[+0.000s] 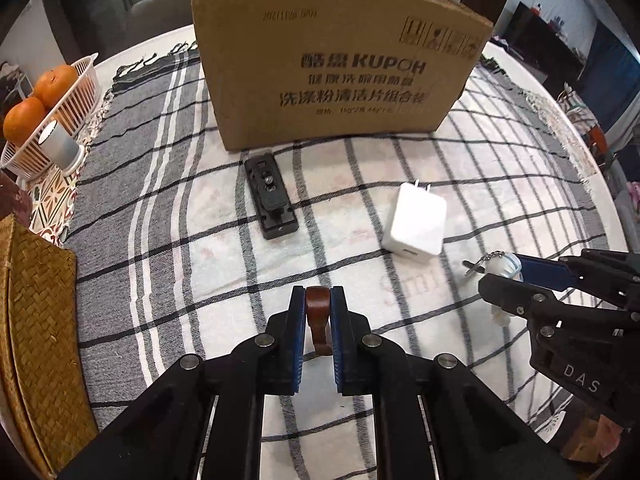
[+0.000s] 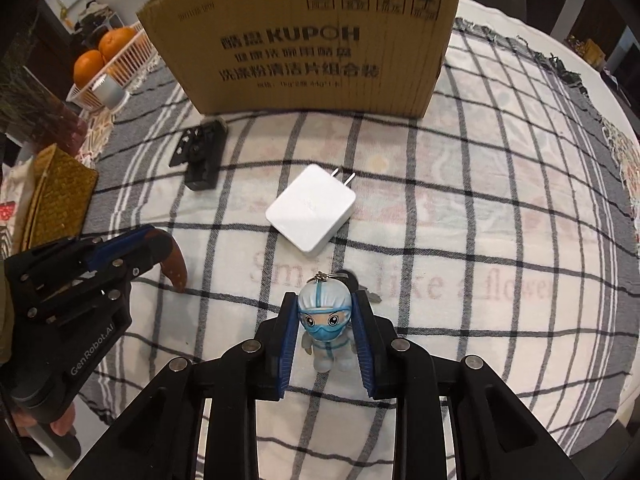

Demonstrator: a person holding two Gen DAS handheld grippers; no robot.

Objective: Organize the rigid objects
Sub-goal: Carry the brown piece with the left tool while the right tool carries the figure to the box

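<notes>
My left gripper is shut on a brown curved wooden piece, also seen in the right wrist view, low over the checked cloth. My right gripper is shut on a small figurine keychain in a white suit and blue mask; it also shows in the left wrist view. A white plug charger and a black mounting plate lie on the cloth ahead. A cardboard box stands behind them.
A white basket with oranges and a metal cup sit at the far left. A woven straw box stands at the left table edge. The round table edge curves at the right.
</notes>
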